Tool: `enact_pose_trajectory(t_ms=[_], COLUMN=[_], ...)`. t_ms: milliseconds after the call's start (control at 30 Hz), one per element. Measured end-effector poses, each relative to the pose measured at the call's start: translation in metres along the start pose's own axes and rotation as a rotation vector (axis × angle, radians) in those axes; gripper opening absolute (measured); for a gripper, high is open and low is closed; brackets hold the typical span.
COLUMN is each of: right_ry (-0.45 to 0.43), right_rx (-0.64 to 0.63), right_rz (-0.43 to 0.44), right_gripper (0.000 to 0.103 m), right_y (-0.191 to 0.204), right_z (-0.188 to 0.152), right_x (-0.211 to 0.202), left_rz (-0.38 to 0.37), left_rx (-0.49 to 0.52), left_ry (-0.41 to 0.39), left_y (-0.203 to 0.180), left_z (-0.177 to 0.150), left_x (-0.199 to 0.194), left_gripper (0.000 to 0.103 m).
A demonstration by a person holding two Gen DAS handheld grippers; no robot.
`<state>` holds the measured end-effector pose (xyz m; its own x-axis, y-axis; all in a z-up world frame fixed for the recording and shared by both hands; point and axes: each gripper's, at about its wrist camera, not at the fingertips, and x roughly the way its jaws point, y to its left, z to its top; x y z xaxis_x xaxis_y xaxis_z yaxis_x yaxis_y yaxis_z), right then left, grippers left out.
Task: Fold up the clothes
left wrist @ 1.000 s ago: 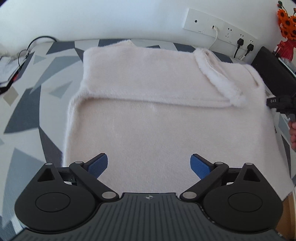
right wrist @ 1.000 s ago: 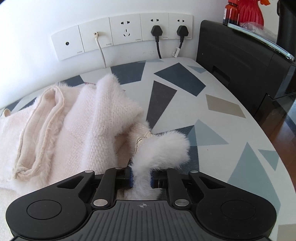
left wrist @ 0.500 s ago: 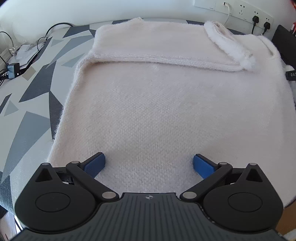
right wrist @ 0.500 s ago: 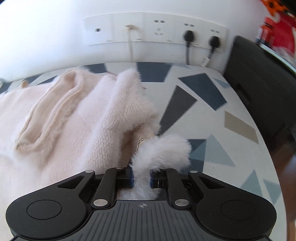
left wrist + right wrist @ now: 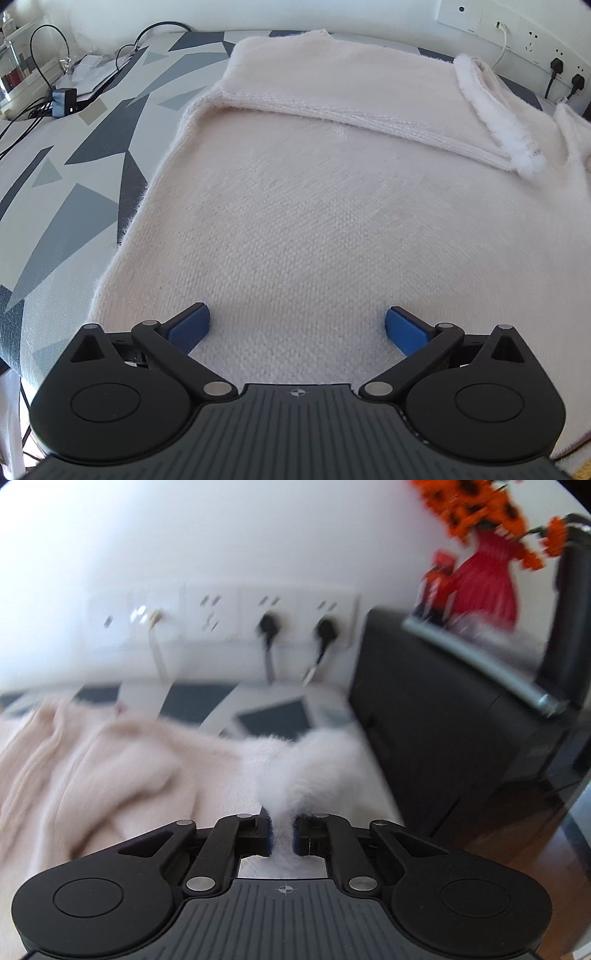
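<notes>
Two grippers, one garment. Left gripper (image 5: 297,325): jaws spread wide, blue pads (image 5: 188,326) set apart over the near part of the sweater (image 5: 332,221), nothing between them; whether the pads touch the knit cannot be told. Right gripper (image 5: 282,834): jaws pressed nearly together, pinching a fluffy white cuff (image 5: 314,771) of the same sweater, whose fur bulges out above the fingers.

One cream knitted sweater lies spread flat on the tabletop (image 5: 74,177), filling most of the left wrist view; one sleeve is folded across its far part, ending in a white fur trim (image 5: 495,129) toward the right. In the right wrist view – heavily blurred – the sweater bunches in folds to the left of the gripped cuff.

Surface: white tabletop patterned with grey and dark blue triangles. At its far left edge, several black cables (image 5: 48,48) and one small dark adapter (image 5: 63,101).

Room: white wall carrying a row of white sockets (image 5: 229,616), two black plugs (image 5: 267,622) and one white cable inserted. To the right, one black cabinet (image 5: 443,720) just beside the table, bearing one red vase (image 5: 484,590) with orange flowers (image 5: 476,506).
</notes>
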<state>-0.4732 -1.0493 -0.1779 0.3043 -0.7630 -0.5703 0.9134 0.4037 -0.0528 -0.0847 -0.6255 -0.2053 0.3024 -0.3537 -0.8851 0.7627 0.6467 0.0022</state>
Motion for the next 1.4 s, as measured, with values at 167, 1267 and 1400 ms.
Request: enact_pose_trajectory(t_ms=[167, 1267, 1400], right_ry=[-0.26, 0.153, 0.217], right_rx=[0.062, 0.217, 0.42], right_rz=[-0.065, 0.576, 0.555], right_gripper=[0.006, 0.069, 0.068], right_y=[-0.018, -0.003, -0.015], right_z=[0.024, -0.079, -0.077], right_x=[-0.029, -0.063, -0.042], left_rz=[0.019, 0.048, 0.062], left_rx=[-0.037, -0.082, -0.068], left_ry=[0.024, 0.053, 0.047], left_y=[-0.002, -0.007, -0.011], left_z=[0.003, 0.006, 0.007], left_x=[0.001, 0.001, 0.0], left_gripper=[0.103, 0.103, 0.103])
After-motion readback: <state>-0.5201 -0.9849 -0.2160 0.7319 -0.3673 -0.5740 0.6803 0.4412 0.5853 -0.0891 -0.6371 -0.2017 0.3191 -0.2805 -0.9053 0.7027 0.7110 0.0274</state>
